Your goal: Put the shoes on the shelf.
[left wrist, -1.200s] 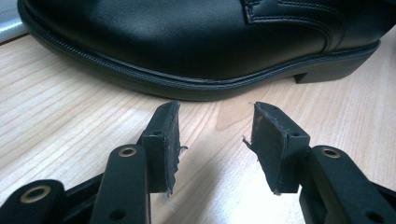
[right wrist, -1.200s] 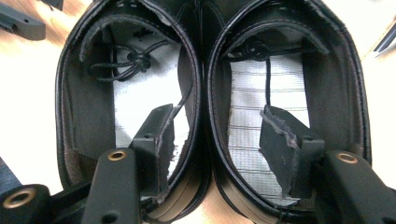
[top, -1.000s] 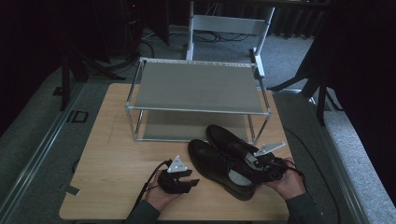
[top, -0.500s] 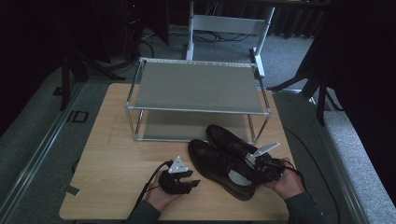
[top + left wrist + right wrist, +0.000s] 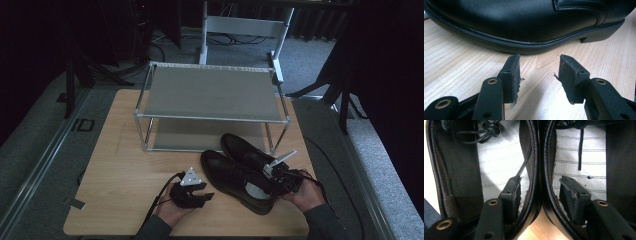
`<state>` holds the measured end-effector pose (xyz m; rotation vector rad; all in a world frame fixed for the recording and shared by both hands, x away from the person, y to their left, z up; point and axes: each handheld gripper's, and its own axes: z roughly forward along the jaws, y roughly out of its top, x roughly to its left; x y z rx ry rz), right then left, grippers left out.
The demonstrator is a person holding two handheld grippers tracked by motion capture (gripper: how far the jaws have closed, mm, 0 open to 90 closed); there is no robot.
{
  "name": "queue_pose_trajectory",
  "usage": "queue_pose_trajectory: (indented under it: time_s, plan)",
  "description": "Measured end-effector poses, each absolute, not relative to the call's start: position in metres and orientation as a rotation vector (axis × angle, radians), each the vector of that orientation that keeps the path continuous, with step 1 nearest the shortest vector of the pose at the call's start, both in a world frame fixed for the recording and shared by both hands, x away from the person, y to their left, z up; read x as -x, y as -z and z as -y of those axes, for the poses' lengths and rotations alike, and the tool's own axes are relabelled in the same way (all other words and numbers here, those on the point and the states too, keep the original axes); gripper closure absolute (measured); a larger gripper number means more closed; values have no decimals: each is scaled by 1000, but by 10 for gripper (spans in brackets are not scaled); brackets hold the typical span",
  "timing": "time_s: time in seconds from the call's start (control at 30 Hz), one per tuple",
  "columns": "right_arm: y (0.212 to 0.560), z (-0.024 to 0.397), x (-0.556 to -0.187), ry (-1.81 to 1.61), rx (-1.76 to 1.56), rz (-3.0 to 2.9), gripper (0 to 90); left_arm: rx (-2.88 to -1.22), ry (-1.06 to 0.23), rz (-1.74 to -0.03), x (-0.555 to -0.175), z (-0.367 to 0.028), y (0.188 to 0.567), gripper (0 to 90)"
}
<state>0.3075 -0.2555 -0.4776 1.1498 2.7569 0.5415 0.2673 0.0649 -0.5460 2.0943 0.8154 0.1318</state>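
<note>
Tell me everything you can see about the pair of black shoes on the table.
The pair of black shoes looks like glossy leather lace-ups with stitched welts, low heels and pale insoles. They lie side by side, inner walls touching, on the wooden table in front of the metal rack, toes toward it. The right gripper has one jaw inside each shoe, straddling the two touching walls. The left gripper is open beside the near shoe's sole, not touching.

Shoes (image 5: 240, 172) before rack (image 5: 212, 95) (lower shelf seemingly blocked).
</note>
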Motion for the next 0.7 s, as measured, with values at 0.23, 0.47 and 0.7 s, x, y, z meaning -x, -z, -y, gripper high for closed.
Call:
queue_pose_trajectory:
  time_s: [0.23,0.47,0.7]
  plan:
    - [477,252,-311,-493,-1187,-2769,654,-2092,-129,-815,-266,-64,546,524]
    - [479,249,-311,-480,-1237,-2745,777,-2097,-131,-812,-266,-64,546,525]
    - [479,250,-309,-526,-1257,-2706,799,-2090,-129,-819,-267,-64,546,524]
